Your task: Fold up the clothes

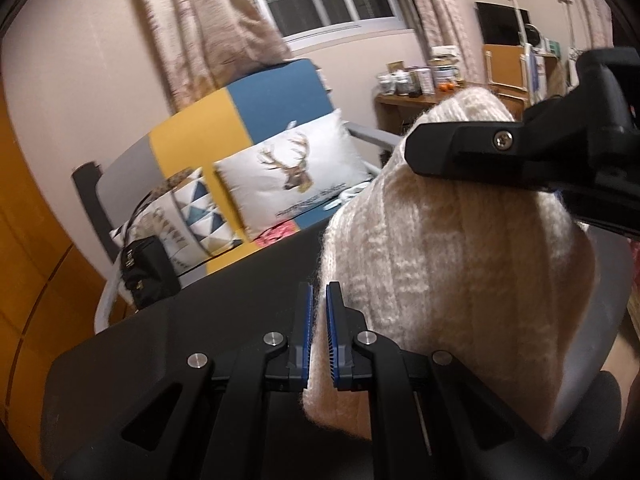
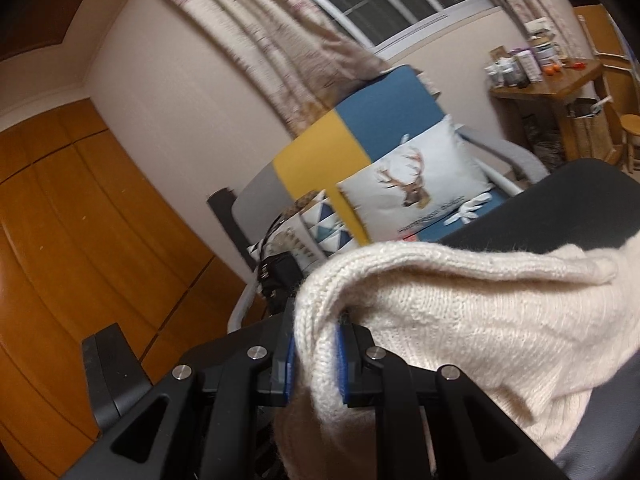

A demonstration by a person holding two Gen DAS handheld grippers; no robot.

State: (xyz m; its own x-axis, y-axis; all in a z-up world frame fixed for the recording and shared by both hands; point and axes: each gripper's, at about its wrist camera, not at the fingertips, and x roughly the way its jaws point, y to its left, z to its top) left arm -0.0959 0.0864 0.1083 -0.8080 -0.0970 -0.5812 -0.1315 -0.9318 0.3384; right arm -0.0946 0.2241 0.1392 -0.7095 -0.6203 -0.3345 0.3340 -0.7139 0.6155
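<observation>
A cream knitted sweater (image 1: 432, 256) hangs lifted above a black table (image 1: 224, 312). My left gripper (image 1: 319, 300) is shut on a thin edge of it, blue pads close together. My right gripper (image 2: 316, 340) is shut on a thick ribbed edge of the sweater (image 2: 472, 320), which bunches between the blue pads and drapes to the right. In the left wrist view the right gripper's black body (image 1: 520, 152) shows at the upper right, above the sweater's top fold.
Behind the table is a blue, yellow and grey chair (image 1: 256, 112) with a deer cushion (image 1: 296, 172) and a triangle cushion (image 1: 192, 208). A black box with a cable (image 1: 148, 272) sits by it. A wooden wardrobe (image 2: 80, 240) stands left, a cluttered wooden shelf (image 2: 552, 80) right.
</observation>
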